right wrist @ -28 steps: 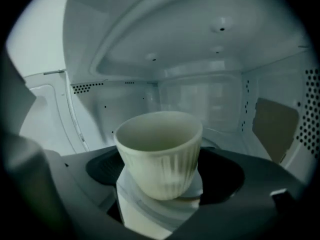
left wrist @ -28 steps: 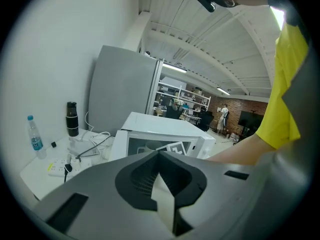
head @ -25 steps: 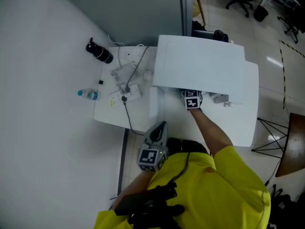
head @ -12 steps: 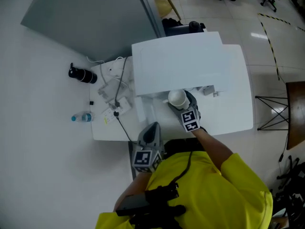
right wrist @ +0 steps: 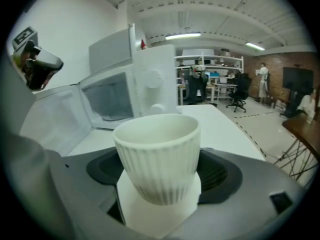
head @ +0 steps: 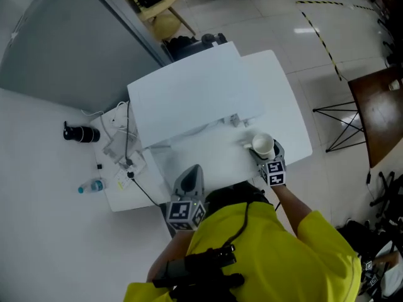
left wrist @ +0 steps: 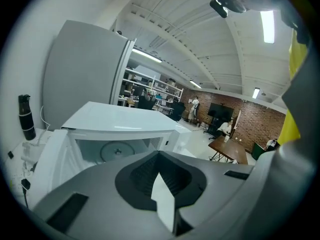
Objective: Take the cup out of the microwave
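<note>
**Ribbed cup held outside the open microwave**

The right gripper has its fingers pinching a ribbed white cup, upright. The cup is outside the microwave, over the white worktop near the oven's front right corner. The microwave door stands open, and the round turntable shows inside. The left gripper, fingers pressed together, hangs close to the person's yellow shirt.
</note>
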Tool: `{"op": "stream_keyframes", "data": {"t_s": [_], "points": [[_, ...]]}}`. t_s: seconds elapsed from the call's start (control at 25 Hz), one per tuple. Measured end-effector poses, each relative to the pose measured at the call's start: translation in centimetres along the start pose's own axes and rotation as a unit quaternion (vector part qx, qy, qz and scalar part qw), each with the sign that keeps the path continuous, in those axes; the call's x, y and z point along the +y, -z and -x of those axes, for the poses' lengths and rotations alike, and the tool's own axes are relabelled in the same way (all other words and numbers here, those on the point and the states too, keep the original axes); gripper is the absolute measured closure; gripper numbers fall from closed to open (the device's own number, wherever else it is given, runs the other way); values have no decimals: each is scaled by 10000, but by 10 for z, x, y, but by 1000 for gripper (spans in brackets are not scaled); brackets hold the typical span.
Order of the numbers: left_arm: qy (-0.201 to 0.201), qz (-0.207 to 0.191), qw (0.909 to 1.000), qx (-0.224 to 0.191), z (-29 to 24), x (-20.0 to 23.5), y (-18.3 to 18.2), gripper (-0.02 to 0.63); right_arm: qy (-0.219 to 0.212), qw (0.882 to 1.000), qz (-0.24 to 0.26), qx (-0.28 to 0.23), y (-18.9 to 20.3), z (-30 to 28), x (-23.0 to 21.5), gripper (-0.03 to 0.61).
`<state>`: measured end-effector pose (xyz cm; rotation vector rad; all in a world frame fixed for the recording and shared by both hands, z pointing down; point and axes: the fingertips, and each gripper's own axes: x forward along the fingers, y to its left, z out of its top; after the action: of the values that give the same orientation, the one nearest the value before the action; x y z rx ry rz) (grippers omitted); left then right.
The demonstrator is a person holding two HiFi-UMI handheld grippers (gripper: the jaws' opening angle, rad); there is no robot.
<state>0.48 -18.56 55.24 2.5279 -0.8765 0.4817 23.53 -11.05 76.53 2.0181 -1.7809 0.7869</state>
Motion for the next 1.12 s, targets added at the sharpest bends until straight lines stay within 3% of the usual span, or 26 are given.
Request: {"op": "stream_keyframes", "data": {"t_s": [0.2, 0.4, 0.84, 0.88, 1.12], "points": [[133, -58, 9997, 201, -19, -25, 6, 618, 469, 9985, -281, -72, -5, -33, -103, 124], [-39, -85, 9995, 303, -29, -30, 11, 618, 536, 9980, -306, -117, -26, -76, -143, 124], [-418, 133, 9979, 481, -43, -33, 32, 617, 317, 9988, -288, -248, -40, -101, -151, 115], [-432, 139, 9978, 483, -44, -34, 33, 618, 303, 9987, -335, -242, -39, -98, -151, 85], [-469, 359, 9969, 512, -51, -33, 42, 618, 183, 9971, -710, -203, -22, -39, -119, 84]]}}
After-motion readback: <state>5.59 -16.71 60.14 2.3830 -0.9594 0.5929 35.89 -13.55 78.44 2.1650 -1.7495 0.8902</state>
